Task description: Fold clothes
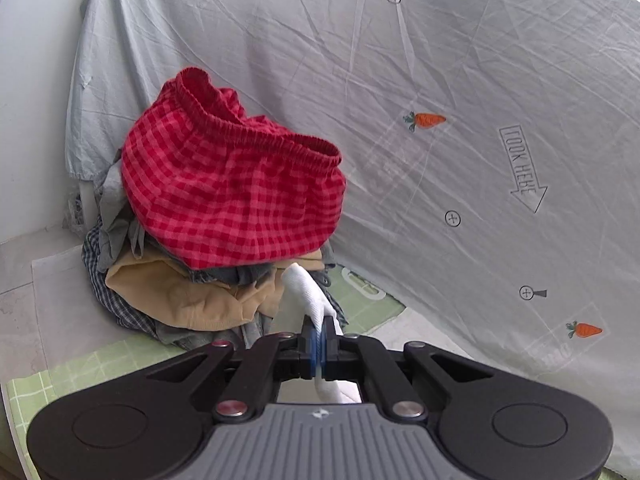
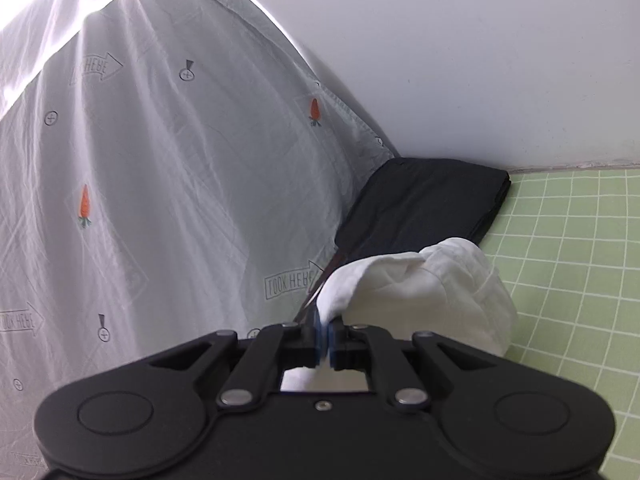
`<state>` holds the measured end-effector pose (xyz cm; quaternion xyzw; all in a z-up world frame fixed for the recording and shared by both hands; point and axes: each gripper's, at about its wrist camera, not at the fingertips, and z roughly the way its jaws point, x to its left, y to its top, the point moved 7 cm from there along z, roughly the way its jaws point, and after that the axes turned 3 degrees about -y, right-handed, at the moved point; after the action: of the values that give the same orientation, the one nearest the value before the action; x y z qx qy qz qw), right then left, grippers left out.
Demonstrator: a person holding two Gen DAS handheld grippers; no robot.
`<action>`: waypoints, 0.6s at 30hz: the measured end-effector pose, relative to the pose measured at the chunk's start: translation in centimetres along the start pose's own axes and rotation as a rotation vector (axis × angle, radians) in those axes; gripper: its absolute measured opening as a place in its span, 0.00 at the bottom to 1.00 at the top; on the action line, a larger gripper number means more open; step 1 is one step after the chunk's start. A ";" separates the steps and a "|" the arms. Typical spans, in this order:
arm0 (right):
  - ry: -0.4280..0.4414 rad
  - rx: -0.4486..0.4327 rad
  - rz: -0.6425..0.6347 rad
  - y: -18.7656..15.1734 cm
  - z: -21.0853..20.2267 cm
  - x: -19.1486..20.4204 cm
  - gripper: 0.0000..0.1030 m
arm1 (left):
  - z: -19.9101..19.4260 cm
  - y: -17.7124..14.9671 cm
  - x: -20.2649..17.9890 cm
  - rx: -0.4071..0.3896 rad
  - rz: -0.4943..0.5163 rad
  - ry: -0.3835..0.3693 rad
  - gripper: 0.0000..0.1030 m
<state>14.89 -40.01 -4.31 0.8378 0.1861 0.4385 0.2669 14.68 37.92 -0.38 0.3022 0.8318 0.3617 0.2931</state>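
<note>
While pinched, white garment (image 2: 432, 280) bunched, soft (creased), claws (image 2: 325, 330) clamped

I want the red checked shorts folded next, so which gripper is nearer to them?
Left. The left gripper, shut on white cloth, sits just below the red checked shorts atop the clothes pile. The right gripper sees no shorts, only a folded black garment.

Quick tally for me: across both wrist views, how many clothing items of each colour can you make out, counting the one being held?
White, gripped by both tools: 1, the white garment
Red checked: 1, the shorts on top of the pile
Tan: 1, the tan garment
Black, folded flat: 1, the black garment
Grey and blue-checked pieces low in the pile: too tangled to count
Total I can count: 4
</note>
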 end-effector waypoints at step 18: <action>-0.160 0.130 -0.193 -1.6 22.1 7.8 0.43 | 21.3 0.9 -15.9 0.107 0.229 -0.058 0.30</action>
<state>37.49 -40.78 -10.80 0.8637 0.2722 0.3297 0.2670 40.21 36.11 -7.47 0.4206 0.8013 0.3389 0.2572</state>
